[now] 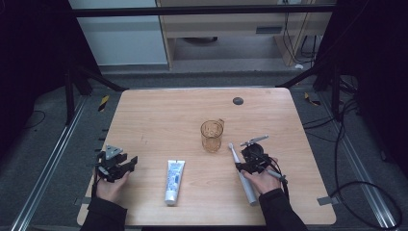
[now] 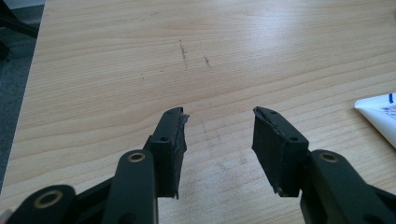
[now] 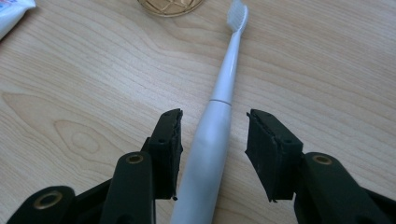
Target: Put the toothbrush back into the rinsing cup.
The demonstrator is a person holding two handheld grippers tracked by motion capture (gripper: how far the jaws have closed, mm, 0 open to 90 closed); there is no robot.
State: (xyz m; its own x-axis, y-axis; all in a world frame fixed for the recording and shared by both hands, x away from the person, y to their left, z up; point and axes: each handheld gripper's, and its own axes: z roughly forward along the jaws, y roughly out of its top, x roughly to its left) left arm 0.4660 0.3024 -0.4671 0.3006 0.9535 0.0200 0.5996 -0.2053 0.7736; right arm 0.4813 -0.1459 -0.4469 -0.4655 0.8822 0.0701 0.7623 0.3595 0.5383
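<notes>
Two risks stand out, the larger one first. The right gripper (image 3: 212, 154) straddles the handle of the white electric toothbrush (image 3: 219, 116), which lies flat on the wooden table (image 1: 159, 115) with its bristle head pointing toward the amber plastic cup (image 1: 212, 135). The jaws stand apart with a gap on each side of the handle, not pressing it. Because the handle is round and smooth, and sits nearer one jaw than the other, I judge that an off-centre close could roll or skid it sideways, or kick the head into the cup close by.

The smaller risk: a grip low on the heavy handle may let the slim neck droop on lifting.

The left gripper (image 2: 217, 154) rests over bare wood, jaws apart and empty, just beside the toothpaste tube (image 1: 173, 181).

The tube carries blue print, too small to read; no brand shows on the toothbrush.
</notes>
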